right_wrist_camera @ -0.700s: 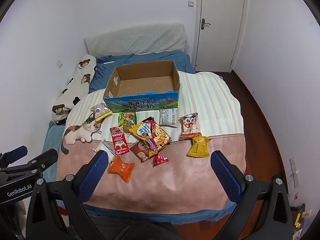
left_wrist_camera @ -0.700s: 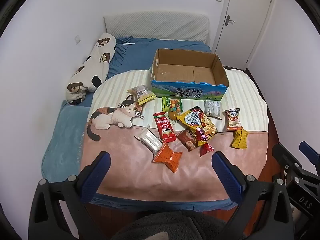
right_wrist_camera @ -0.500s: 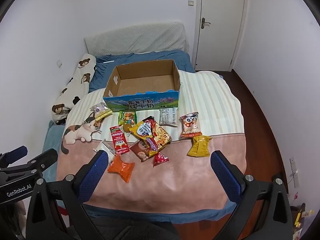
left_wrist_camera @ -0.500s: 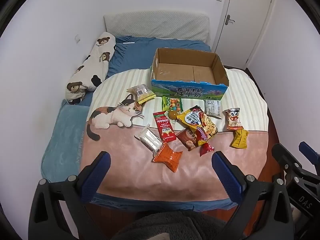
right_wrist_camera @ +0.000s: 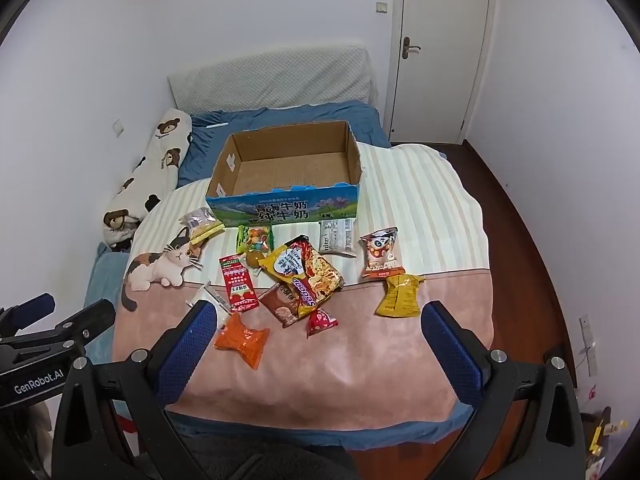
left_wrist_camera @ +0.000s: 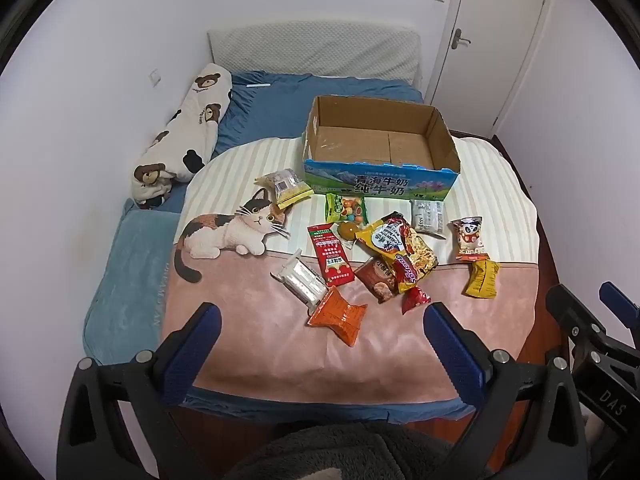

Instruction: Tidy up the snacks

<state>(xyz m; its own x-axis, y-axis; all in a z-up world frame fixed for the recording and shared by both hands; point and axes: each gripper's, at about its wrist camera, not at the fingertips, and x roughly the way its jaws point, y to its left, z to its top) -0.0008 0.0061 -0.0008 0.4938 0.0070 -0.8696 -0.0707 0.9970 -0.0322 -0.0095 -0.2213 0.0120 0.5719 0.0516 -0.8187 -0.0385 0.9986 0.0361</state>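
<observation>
An empty cardboard box (left_wrist_camera: pixel 378 148) (right_wrist_camera: pixel 288 168) with a blue printed front stands on the blanket (left_wrist_camera: pixel 256 340) (right_wrist_camera: pixel 348 360). Several snack packets lie scattered in front of it: an orange packet (left_wrist_camera: pixel 340 316) (right_wrist_camera: pixel 242 338), a red sachet (left_wrist_camera: pixel 331 256) (right_wrist_camera: pixel 238 285), a yellow noodle bag (left_wrist_camera: pixel 400 252) (right_wrist_camera: pixel 304 274), a yellow wrapper (left_wrist_camera: pixel 482 278) (right_wrist_camera: pixel 400 296) and a panda packet (left_wrist_camera: pixel 468 238) (right_wrist_camera: pixel 381 254). My left gripper (left_wrist_camera: pixel 320 352) hovers open above the near edge, nothing between its fingers. My right gripper (right_wrist_camera: pixel 320 350) is open and empty too.
A bear-print bolster (left_wrist_camera: pixel 182 136) lies along the left wall on the blue bed. A padded headboard (left_wrist_camera: pixel 316 50) stands behind, and a closed white door (right_wrist_camera: pixel 438 48) at the back right. Dark wood floor (right_wrist_camera: pixel 520 216) runs along the right of the bed.
</observation>
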